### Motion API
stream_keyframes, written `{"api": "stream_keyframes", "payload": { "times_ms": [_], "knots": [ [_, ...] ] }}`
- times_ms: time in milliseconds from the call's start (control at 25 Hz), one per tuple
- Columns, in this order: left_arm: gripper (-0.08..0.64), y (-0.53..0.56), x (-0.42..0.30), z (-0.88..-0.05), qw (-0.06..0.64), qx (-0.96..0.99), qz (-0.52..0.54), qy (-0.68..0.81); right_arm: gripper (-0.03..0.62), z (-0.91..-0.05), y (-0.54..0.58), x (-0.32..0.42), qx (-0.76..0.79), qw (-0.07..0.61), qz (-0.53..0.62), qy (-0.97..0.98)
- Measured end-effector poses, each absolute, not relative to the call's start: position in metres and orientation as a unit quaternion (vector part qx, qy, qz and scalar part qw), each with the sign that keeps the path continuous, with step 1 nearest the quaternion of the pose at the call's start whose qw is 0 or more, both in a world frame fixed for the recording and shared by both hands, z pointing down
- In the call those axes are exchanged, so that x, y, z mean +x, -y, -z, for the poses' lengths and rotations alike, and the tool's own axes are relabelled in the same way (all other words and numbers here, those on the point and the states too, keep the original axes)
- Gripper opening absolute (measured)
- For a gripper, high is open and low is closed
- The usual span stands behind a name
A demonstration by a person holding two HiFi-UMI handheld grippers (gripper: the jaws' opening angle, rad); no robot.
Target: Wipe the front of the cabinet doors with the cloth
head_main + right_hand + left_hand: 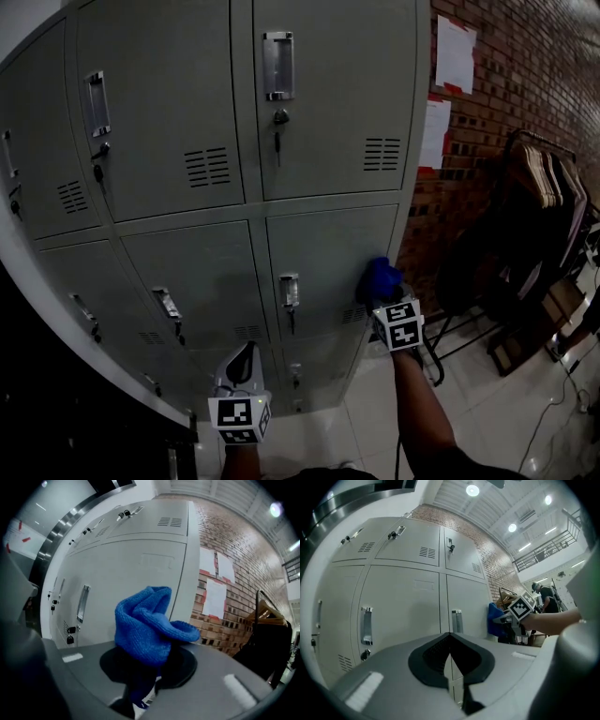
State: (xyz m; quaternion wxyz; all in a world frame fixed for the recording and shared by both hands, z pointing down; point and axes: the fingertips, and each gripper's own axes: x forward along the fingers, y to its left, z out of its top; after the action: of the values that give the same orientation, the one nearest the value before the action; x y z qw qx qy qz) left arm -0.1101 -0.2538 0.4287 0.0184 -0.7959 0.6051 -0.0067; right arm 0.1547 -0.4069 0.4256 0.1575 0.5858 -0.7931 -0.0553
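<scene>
Right gripper view puts the cloth (150, 625) straight ahead of you: a blue knit bunched into a loose wad. The right gripper (145, 698) is clamped on its lower folds, and most of the wad stands proud of the jaw tips. It looks soft, light and floppy, so it will likely squash flat against a door and give you no stiffness of its own. That low grip seems right, since it leaves the free bulk to do the wiping. A grip on one thin fold could let the cloth drag out.

In the head view the cloth sits at the right edge of the middle-row right door (328, 253), close by the cabinet's (169, 103) right edge. Whether it presses on the metal, you cannot tell from here. The left gripper (450, 667) has its jaws together on nothing and hangs low before the bottom row.

The doors are painted grey metal, smooth and hard, so the knit should slide easily. Each has a handle (290, 291), a hanging key and a vent (382, 155), and these could snag the loops.

Right of the cabinet stands a brick wall (487, 112) with papers (456, 52) on it. A clothes rack (544, 187) stands near on the tiled floor (487, 412).
</scene>
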Motion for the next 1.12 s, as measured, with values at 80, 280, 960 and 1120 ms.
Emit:
{"api": "stream_keyframes", "payload": {
  "times_ms": [80, 280, 960, 1120],
  "knots": [
    [0.014, 0.253, -0.110, -0.428, 0.019, -0.796, 0.007, -0.605, 0.083, -0.432, 0.405, 0.162, 0.594, 0.164, 0.055, 0.786],
    [0.014, 0.253, -0.110, -0.431, 0.017, -0.795, 0.009, -0.606, 0.083, -0.471, 0.391, 0.164, 0.597, 0.172, 0.034, 0.783],
    [0.014, 0.254, -0.123, -0.440, 0.012, -0.788, 0.022, -0.615, 0.086, -0.551, 0.400, 0.101, 0.555, 0.216, -0.018, 0.803],
    [0.014, 0.254, -0.130, -0.439, 0.011, -0.782, 0.020, -0.622, 0.086, -0.550, 0.392, 0.055, 0.523, 0.206, -0.014, 0.827]
  ]
}}
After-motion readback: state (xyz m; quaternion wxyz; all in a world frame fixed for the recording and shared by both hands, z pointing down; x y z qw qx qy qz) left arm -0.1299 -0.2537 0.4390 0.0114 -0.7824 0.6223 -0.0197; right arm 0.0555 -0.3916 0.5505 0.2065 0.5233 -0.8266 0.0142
